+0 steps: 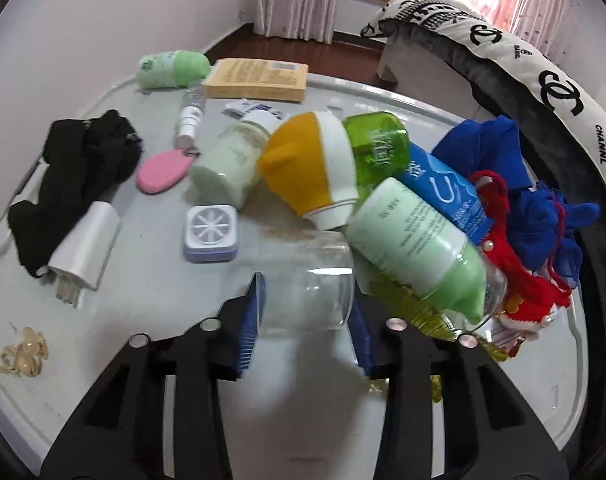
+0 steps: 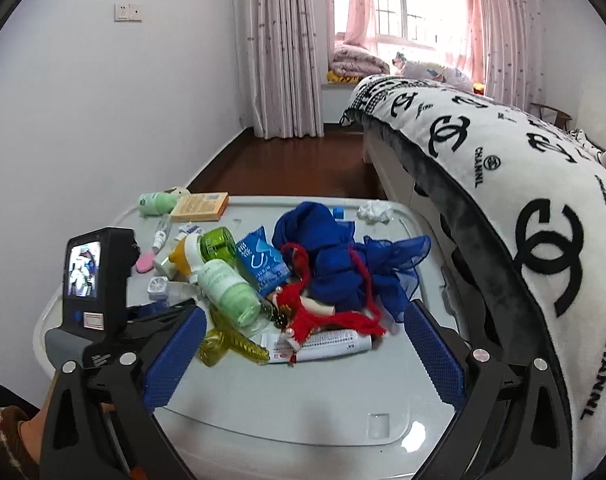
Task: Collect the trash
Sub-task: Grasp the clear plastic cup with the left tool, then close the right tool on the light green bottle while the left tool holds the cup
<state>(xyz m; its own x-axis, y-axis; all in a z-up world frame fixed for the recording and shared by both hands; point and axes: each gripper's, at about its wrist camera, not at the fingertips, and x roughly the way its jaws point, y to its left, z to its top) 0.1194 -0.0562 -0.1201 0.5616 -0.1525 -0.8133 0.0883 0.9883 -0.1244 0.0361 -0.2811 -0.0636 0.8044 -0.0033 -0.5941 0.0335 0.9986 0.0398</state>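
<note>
My left gripper (image 1: 306,328) is shut on a clear plastic cup (image 1: 307,280) that lies on its side on the white table (image 1: 151,320), a blue pad against each wall. Just right of the cup lies a pale green bottle (image 1: 419,248) inside a clear jar, over a yellow-green comb (image 1: 415,308). My right gripper (image 2: 305,308) stands open and wide above the table's near part, nothing between its fingers. Ahead of it lie a red knitted piece (image 2: 315,312), a white tube (image 2: 323,344) and a blue scarf (image 2: 335,256). A crumpled tissue (image 2: 375,212) sits at the far edge.
A yellow-and-white bottle (image 1: 311,168), a green jar (image 1: 377,144), a blue packet (image 1: 443,188), a lilac case (image 1: 211,232), black socks (image 1: 75,168), a white roll (image 1: 85,244) and a yellow box (image 1: 259,80) crowd the table. A bed (image 2: 503,184) borders its right side.
</note>
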